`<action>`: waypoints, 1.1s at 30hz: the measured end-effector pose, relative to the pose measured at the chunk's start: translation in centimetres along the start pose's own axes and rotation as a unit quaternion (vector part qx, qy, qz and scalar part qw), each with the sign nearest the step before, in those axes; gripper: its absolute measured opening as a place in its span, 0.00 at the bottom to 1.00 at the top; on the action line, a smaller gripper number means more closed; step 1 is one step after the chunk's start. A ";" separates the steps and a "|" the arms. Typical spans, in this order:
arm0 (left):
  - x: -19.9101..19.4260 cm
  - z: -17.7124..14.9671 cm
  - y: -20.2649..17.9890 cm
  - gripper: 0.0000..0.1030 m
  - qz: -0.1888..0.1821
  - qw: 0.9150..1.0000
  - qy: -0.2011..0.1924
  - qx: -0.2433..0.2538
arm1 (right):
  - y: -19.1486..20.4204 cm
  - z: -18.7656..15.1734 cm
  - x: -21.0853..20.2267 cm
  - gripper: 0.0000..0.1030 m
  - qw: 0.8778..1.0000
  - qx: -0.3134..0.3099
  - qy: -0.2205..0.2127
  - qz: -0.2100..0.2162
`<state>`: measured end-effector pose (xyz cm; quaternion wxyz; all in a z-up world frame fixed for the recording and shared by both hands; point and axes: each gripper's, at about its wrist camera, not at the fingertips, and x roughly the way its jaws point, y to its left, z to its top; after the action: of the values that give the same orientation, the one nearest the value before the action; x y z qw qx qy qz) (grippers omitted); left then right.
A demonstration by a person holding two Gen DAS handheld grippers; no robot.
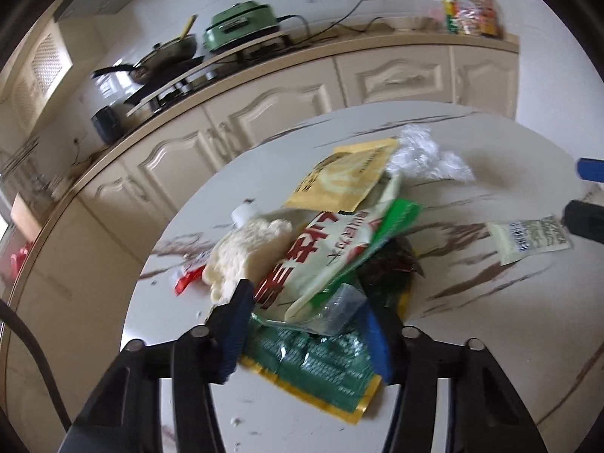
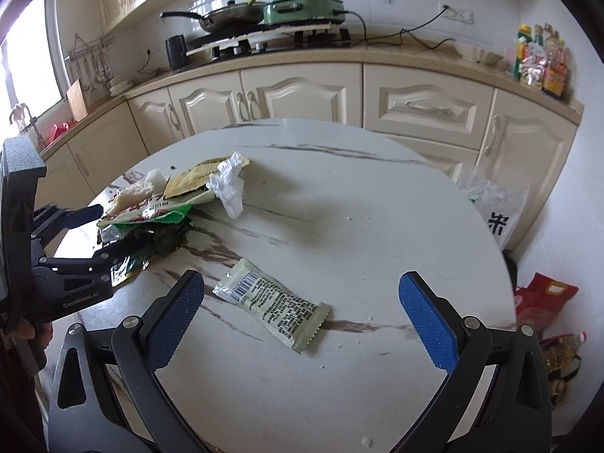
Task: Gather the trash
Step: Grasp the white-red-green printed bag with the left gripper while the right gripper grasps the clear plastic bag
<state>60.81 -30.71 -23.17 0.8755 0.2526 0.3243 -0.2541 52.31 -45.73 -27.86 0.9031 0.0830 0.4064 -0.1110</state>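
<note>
A heap of trash lies on the round marble table: a white, red and green bag, a green foil wrapper, a yellow packet, a cream crumpled lump and crumpled clear plastic. My left gripper is shut on the near end of the heap, its blue pads pressing the green wrapper and the bag from both sides. In the right wrist view the left gripper grips the heap at the left. My right gripper stands open over a pale green barcode wrapper, which lies flat and apart from both pads.
A small red wrapper lies by the heap. A white plastic bag hangs past the table's right edge, with a red sack on the floor. Behind the table runs a cream kitchen counter carrying a pan and a green cooker.
</note>
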 end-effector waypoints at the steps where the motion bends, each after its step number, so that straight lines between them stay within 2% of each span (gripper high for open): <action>1: -0.4 -0.1 -0.4 0.34 -0.004 1.000 -0.008 0.010 | 0.0 0.1 0.3 1.00 1.000 0.000 0.004 0.003; 3: -0.6 -0.2 -0.8 0.21 -0.002 1.000 -0.014 0.022 | 0.1 0.2 0.7 1.00 1.000 -0.004 0.009 0.006; 4: -0.7 -0.3 -0.8 0.19 0.000 1.000 -0.015 0.023 | 0.3 0.3 1.0 1.00 1.000 -0.007 0.012 0.007; 15: -5.2 -3.8 1.4 0.16 -0.046 0.999 -0.011 -0.016 | 1.4 2.7 3.8 1.00 0.998 -0.016 0.034 0.060; 21: -8.3 -6.3 3.4 0.16 -0.053 0.996 -0.020 -0.067 | 3.6 5.2 7.1 1.00 0.995 -0.037 0.052 0.077; 24: -9.4 -7.3 4.8 0.16 -0.065 0.993 -0.023 -0.098 | 4.7 6.2 9.2 1.00 0.995 -0.050 0.058 0.070; 25: -9.8 -7.6 5.1 0.16 -0.061 0.992 -0.025 -0.104 | 4.9 6.3 9.9 0.94 0.994 -0.048 0.065 0.078; 27: -10.5 -7.9 6.1 0.16 -0.061 0.992 -0.026 -0.111 | 5.4 6.5 11.1 0.75 0.992 -0.045 0.080 0.088; 28: -11.0 -8.3 6.5 0.16 -0.064 0.991 -0.029 -0.118 | 5.7 6.5 11.6 0.61 0.992 -0.048 0.082 0.083; 30: -11.5 -8.5 7.1 0.16 -0.069 0.989 -0.031 -0.123 | 6.0 6.5 12.0 0.43 0.992 -0.056 0.083 0.076; 31: -11.9 -8.7 7.4 0.16 -0.068 0.989 -0.034 -0.128 | 6.1 6.5 11.9 0.13 0.991 -0.055 0.086 0.084; 32: -12.2 -8.9 7.8 0.16 -0.069 0.988 -0.035 -0.131 | 6.1 6.4 11.6 0.12 0.990 -0.049 0.091 0.101; 33: -12.5 -8.9 7.9 0.16 -0.071 0.988 -0.036 -0.133 | 6.2 6.3 10.9 0.12 0.991 -0.050 0.083 0.096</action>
<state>53.46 -15.86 -18.18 0.8922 0.1005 0.3408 -0.2790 65.54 -42.73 -31.54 0.8756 0.0852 0.4754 0.0037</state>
